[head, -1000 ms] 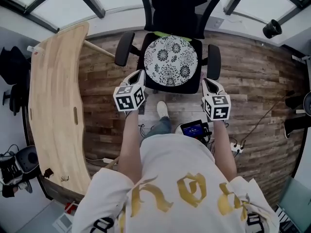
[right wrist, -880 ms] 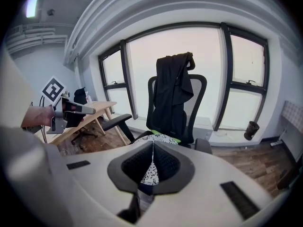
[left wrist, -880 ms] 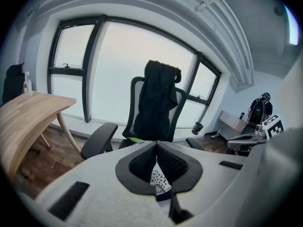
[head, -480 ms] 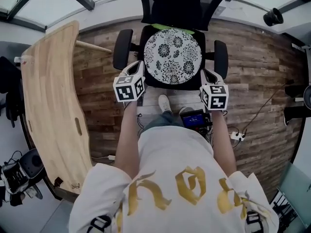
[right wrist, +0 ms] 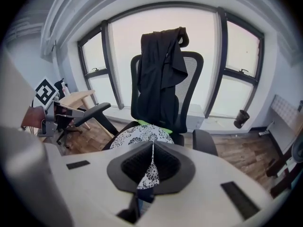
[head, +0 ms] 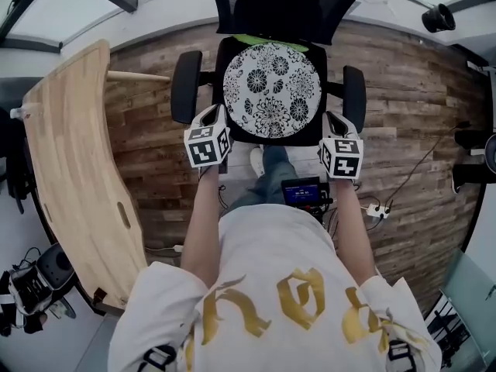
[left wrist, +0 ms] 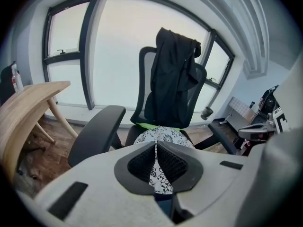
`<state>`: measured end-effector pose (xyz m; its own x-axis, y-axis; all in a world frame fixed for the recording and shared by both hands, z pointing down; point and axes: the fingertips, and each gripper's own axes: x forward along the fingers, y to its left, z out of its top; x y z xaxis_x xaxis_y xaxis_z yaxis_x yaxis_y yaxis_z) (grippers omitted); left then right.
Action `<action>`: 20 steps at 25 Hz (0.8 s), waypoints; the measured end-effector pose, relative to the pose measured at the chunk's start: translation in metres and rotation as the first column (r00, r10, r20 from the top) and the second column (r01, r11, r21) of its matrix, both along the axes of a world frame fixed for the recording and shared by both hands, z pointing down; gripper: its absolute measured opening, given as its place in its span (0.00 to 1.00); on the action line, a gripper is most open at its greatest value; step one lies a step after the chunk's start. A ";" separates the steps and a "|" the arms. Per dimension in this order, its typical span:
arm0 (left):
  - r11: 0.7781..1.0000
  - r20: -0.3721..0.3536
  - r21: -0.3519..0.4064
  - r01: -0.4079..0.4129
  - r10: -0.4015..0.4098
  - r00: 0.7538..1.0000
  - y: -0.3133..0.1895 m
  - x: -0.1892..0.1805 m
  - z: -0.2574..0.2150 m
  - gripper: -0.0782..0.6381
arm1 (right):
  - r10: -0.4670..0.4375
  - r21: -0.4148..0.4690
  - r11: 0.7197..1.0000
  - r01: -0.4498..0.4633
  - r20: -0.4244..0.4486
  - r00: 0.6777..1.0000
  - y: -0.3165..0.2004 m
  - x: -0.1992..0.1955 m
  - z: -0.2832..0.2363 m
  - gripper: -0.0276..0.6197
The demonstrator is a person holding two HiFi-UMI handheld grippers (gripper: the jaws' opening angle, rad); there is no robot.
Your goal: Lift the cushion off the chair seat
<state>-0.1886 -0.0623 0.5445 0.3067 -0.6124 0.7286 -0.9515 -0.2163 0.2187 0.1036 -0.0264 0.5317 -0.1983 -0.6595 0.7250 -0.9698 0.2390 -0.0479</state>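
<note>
The cushion (head: 272, 90) lies on the seat of the chair (head: 267, 139), between the two armrests; a jacket (left wrist: 175, 79) hangs over the backrest at the far side. The left gripper (head: 213, 116) is off the seat's near left corner, the right gripper (head: 335, 121) off its near right corner. A table (head: 70, 169) stands left of the chair, with windows (left wrist: 118, 56) behind it
</note>
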 end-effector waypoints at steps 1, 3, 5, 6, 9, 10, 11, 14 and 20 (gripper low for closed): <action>1.000 0.004 -0.011 -0.004 0.004 1.000 -0.003 0.002 0.005 0.13 | 0.000 0.002 1.000 0.000 -0.003 1.000 -0.006 0.002 0.003 0.06; 0.999 0.002 -0.036 -0.006 0.006 1.000 -0.008 0.005 0.017 0.13 | -0.001 -0.015 1.000 0.001 -0.003 1.000 -0.017 0.004 0.015 0.06; 0.998 0.007 -0.068 -0.001 0.001 1.000 -0.011 0.004 0.033 0.13 | -0.002 -0.043 0.999 0.002 -0.006 1.000 -0.028 0.005 0.031 0.06; 0.996 0.014 -0.086 0.001 0.000 1.000 -0.014 0.003 0.042 0.13 | -0.001 -0.056 0.998 0.001 -0.007 1.000 -0.035 0.005 0.038 0.06; 0.989 0.019 -0.149 0.006 -0.003 1.000 -0.021 0.002 0.071 0.13 | -0.003 -0.103 0.995 0.002 -0.014 1.000 -0.050 0.005 0.065 0.06; 0.985 0.018 -0.175 0.008 -0.005 1.000 -0.021 0.002 0.083 0.13 | -0.005 -0.127 0.992 0.003 -0.015 1.000 -0.052 0.006 0.075 0.06; 0.979 0.020 -0.201 0.012 -0.008 1.000 -0.022 0.001 0.095 0.13 | -0.004 -0.150 0.989 0.001 -0.014 1.000 -0.055 0.006 0.085 0.06; 0.960 0.037 -0.280 0.020 -0.010 0.999 -0.023 -0.005 0.128 0.13 | 0.033 -0.177 0.984 -0.037 -0.026 0.999 -0.067 0.012 0.109 0.06; 0.934 0.061 -0.352 0.055 -0.035 0.998 -0.033 -0.013 0.170 0.13 | 0.051 -0.197 0.978 -0.067 -0.086 0.995 -0.097 0.022 0.149 0.13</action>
<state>-0.2019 -0.0950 0.7149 0.2404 -0.3244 0.9148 -0.9706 -0.0908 0.2229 0.1252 -0.1232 0.6807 -0.0995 -0.5088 0.8551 -0.9845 0.1749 -0.0105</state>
